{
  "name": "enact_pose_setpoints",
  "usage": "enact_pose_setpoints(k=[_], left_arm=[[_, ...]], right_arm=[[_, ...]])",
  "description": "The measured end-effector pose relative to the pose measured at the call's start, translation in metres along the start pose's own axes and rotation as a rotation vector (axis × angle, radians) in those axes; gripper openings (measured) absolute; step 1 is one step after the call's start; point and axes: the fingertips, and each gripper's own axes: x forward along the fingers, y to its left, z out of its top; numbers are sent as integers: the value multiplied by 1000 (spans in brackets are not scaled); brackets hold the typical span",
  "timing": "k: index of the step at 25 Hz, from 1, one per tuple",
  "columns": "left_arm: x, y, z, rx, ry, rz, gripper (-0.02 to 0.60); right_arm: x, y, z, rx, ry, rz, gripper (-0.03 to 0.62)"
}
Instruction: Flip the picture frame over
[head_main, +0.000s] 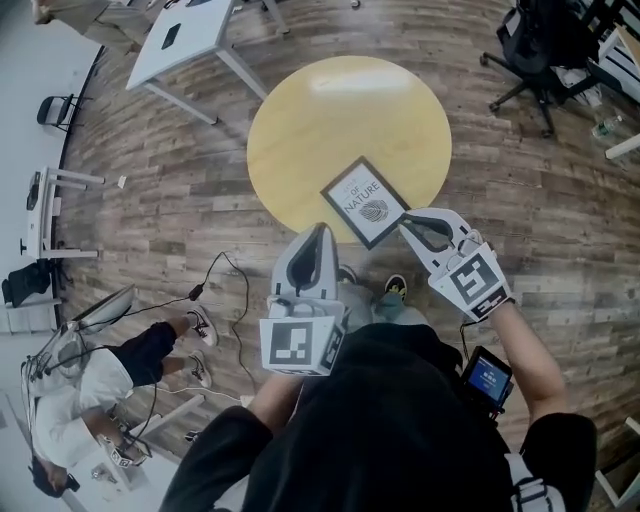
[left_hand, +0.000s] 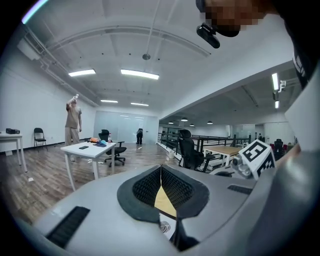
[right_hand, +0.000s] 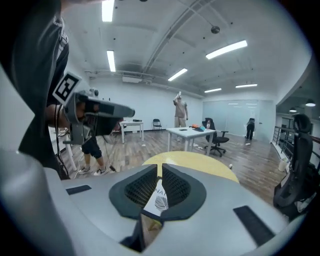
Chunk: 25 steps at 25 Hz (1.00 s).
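**Frame (head_main: 365, 201) face up near the rim of a round table (head_main: 330, 120)**

The frame is laid print side up on the yellow top. The left gripper (head_main: 320, 232) is held just beside its lower-left edge, jaws pressed together. The right gripper (head_main: 405, 222) is set at its right corner, jaws likewise closed on nothing. A plank floor (head_main: 180, 200) is seen all round, with a white desk (head_main: 190, 40) and a black chair (head_main: 535, 50) beyond.
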Motion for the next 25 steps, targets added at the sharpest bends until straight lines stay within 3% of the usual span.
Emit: enact_pose_setpoints(k=[3, 5, 10, 16, 25], left_arm=[[5, 2, -10, -4, 18, 13, 23], [6, 8, -18, -6, 32, 22, 23], [-2, 30, -34, -30, 59, 73, 23], [-14, 60, -55, -51, 103, 140, 23], [-18, 67, -65, -59, 113, 134, 23]], right_arm=[[33, 13, -50, -38, 106, 105, 49], [54, 31, -81, -78, 190, 195, 196], [100, 72, -152, -330, 364, 314, 228], [147, 91, -212, -696, 487, 330, 270], [168, 87, -227, -845, 474, 231, 249]])
